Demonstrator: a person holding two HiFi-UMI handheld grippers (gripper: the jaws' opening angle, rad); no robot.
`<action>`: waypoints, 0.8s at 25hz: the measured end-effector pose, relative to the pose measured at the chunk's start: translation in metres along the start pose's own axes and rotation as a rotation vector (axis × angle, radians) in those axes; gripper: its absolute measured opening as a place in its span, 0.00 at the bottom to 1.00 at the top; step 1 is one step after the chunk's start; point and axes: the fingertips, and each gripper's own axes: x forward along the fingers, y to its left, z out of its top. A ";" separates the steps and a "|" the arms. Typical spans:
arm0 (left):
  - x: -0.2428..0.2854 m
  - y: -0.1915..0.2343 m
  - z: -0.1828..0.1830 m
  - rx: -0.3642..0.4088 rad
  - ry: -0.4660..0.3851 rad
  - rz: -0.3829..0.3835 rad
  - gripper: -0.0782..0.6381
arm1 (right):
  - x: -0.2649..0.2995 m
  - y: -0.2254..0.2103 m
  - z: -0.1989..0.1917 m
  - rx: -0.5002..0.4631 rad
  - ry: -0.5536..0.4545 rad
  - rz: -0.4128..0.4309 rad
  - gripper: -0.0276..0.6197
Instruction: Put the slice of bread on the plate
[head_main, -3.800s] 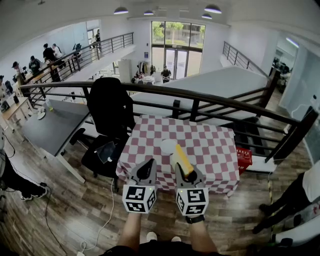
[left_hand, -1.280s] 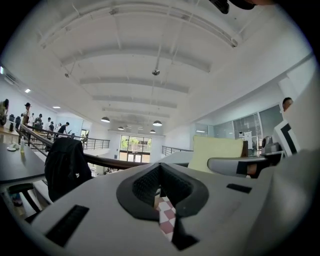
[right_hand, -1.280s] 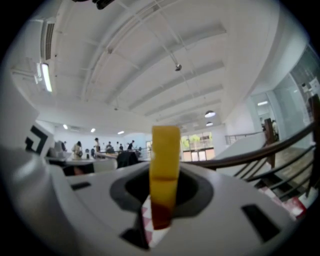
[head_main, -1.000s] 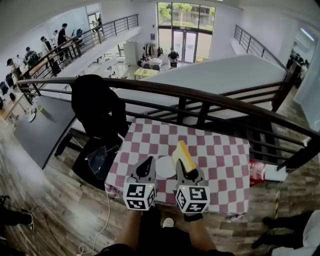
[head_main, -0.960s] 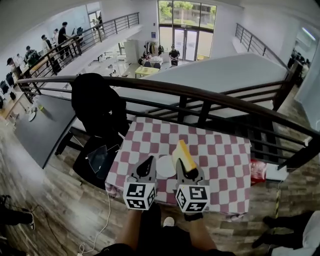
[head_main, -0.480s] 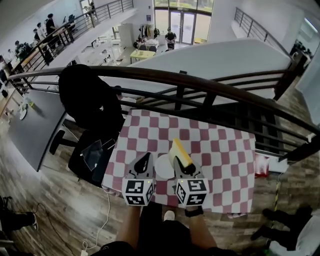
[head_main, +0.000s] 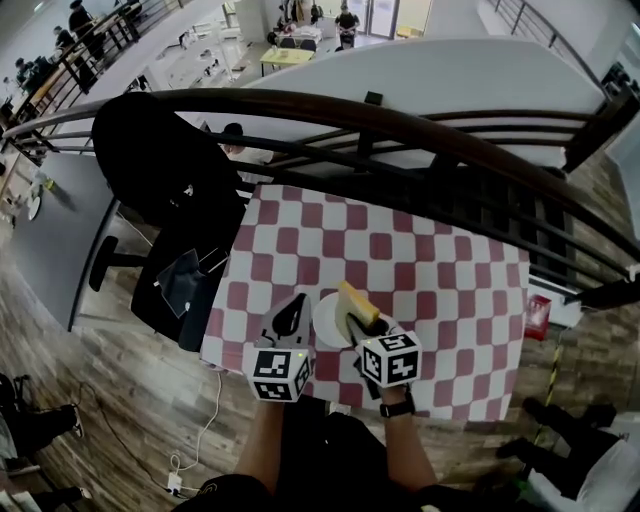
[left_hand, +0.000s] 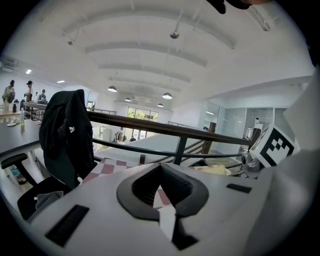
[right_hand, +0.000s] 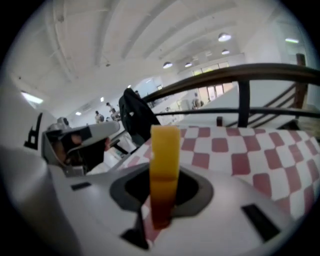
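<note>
A yellow-crusted slice of bread (head_main: 355, 303) stands on edge between the jaws of my right gripper (head_main: 362, 322), which is shut on it. In the right gripper view the bread (right_hand: 165, 150) rises upright from the right gripper (right_hand: 165, 172). The slice hangs over the right part of a white plate (head_main: 322, 322) near the front edge of the checked table. My left gripper (head_main: 297, 302) is just left of the plate, shut and empty. In the left gripper view the left gripper (left_hand: 161, 166) points out over the tablecloth.
A red-and-white checked tablecloth (head_main: 430, 260) covers the table. A dark railing (head_main: 420, 125) runs behind it, with a drop beyond. A black chair draped with a jacket (head_main: 160, 170) stands at the table's left side. A red box (head_main: 537, 315) sits by the right edge.
Both grippers have sunk toward the table. The bread, still held, has come down and tipped forward over the plate. The head view now looks more steeply down.
</note>
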 end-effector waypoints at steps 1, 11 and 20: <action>0.003 0.004 -0.005 0.002 0.014 0.015 0.13 | 0.008 0.000 -0.007 0.011 0.033 0.013 0.19; 0.028 0.037 -0.055 -0.012 0.141 0.042 0.13 | 0.061 0.017 -0.057 0.109 0.274 0.196 0.19; 0.046 0.053 -0.077 -0.063 0.199 0.018 0.13 | 0.090 0.014 -0.085 0.218 0.401 0.233 0.19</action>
